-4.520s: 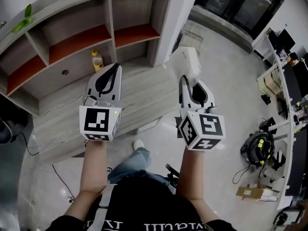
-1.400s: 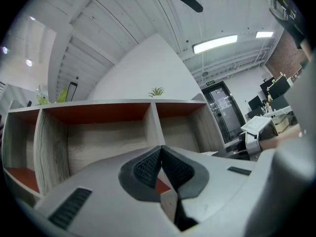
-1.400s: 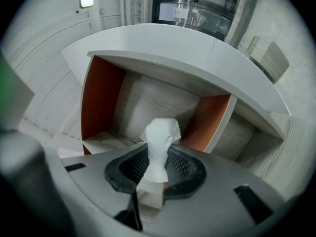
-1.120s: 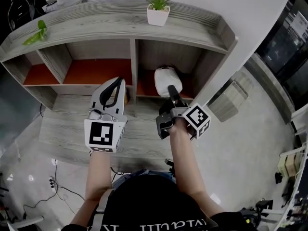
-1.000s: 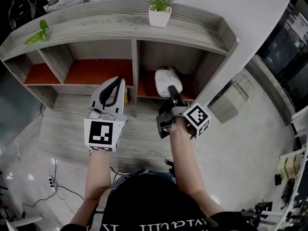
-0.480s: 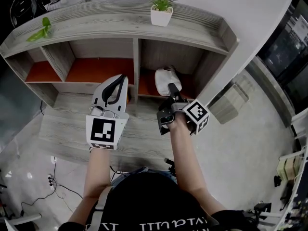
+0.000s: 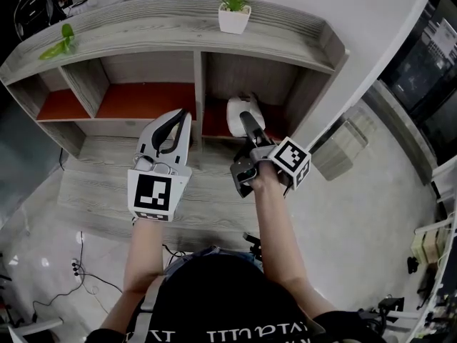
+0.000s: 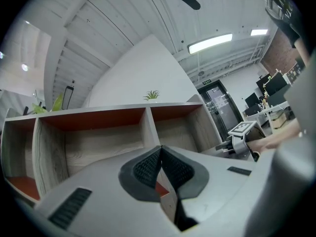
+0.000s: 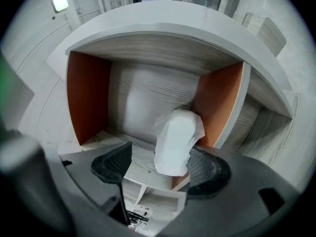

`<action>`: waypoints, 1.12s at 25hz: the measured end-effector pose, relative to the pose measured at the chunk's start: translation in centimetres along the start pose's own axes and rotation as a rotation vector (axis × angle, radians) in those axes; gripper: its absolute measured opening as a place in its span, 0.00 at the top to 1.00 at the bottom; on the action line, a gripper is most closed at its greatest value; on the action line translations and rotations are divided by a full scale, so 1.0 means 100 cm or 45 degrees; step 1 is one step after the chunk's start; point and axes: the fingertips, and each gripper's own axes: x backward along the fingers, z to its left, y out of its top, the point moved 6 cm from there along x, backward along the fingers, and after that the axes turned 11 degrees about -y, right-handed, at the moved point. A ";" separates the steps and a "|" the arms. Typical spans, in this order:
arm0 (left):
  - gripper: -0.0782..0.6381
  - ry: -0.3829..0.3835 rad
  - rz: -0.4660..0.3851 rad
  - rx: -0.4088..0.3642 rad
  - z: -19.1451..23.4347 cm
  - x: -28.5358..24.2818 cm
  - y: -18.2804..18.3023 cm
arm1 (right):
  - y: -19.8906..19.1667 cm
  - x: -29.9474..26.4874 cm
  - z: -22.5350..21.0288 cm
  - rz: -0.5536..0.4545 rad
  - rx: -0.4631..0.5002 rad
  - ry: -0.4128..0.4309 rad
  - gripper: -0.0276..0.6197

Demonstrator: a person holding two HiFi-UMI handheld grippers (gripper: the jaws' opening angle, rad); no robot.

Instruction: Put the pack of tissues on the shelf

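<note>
holding my left gripper (image 8: 160, 152) before the shelf (image 7: 143, 34), fingers pressed together on nothing. further right, my right gripper (image 9: 160, 164) has just been spreading its fingers wide; the pack of tissues (image 9: 175, 141) sits ungripped between them, inside the shelf's right compartment.

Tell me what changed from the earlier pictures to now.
The right gripper brought the pack of tissues from beside the shelf into its right compartment. Its jaws have just been opening. They now stand apart with the pack between them, no longer clamped. The left gripper stayed shut and empty, and the potted plant stayed on top.
</note>
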 end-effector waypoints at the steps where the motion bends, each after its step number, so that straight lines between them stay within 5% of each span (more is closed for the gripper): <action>1: 0.87 -0.004 -0.003 -0.006 -0.001 0.000 -0.001 | 0.000 0.001 0.001 0.008 0.009 -0.001 0.44; 8: 0.88 -0.018 -0.010 -0.007 -0.007 0.003 0.001 | -0.005 0.005 0.004 0.113 0.149 -0.084 0.44; 28: 0.87 -0.039 0.017 0.018 -0.017 0.005 -0.009 | -0.024 0.015 -0.034 0.193 0.123 -0.202 0.45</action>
